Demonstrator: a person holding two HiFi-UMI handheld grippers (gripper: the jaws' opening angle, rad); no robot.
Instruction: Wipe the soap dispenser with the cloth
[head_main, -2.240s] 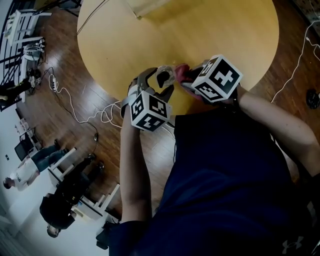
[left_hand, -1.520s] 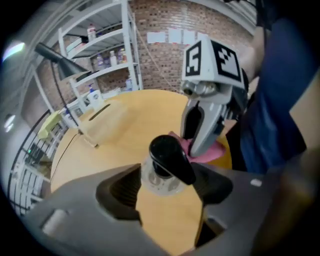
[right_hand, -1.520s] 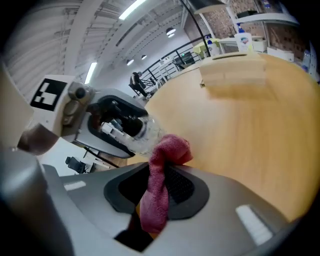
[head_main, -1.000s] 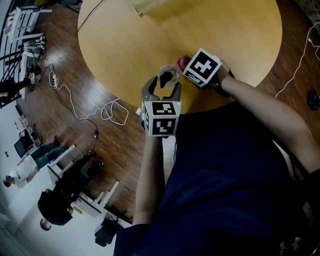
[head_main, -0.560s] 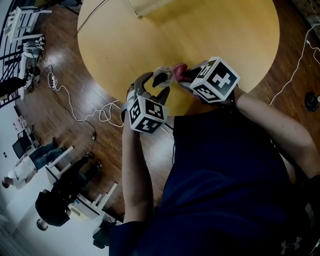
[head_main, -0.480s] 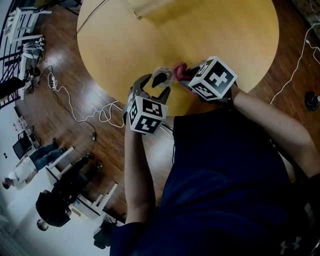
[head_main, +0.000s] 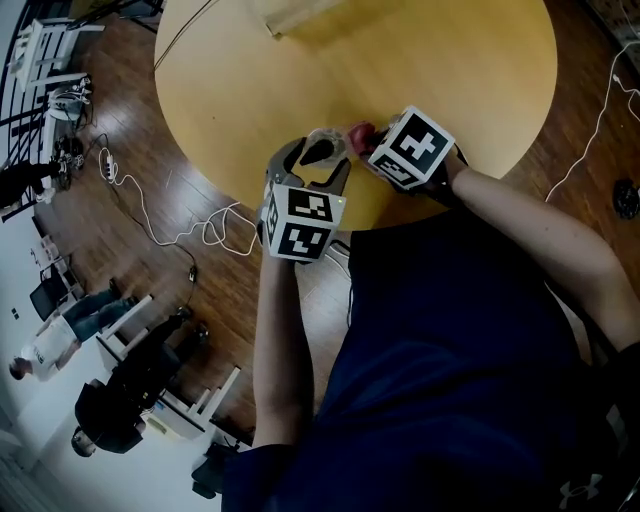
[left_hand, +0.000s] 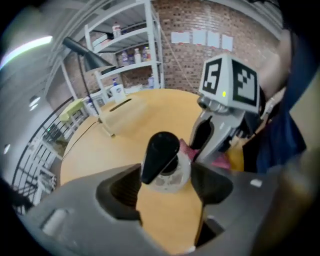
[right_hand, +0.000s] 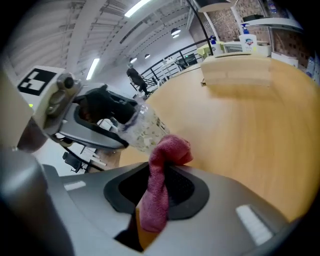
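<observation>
Both claws busy: my left gripper (head_main: 315, 168), jaws easing open, pinches the probably light, slippery soap dispenser (left_hand: 170, 175) below its pump over the table's (head_main: 450, 80) near edge; right gripper (right_hand: 162, 187) clamps the soft cloth (right_hand: 167, 150).

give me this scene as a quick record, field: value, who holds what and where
surface: round yellow wooden table
left gripper: closed on the clear plastic soap dispenser with a black pump, held tilted
right gripper: closed on a dark pink cloth
contact: the cloth's bunched end meets the soap dispenser's clear body
also on table: pale box at the far side
</observation>
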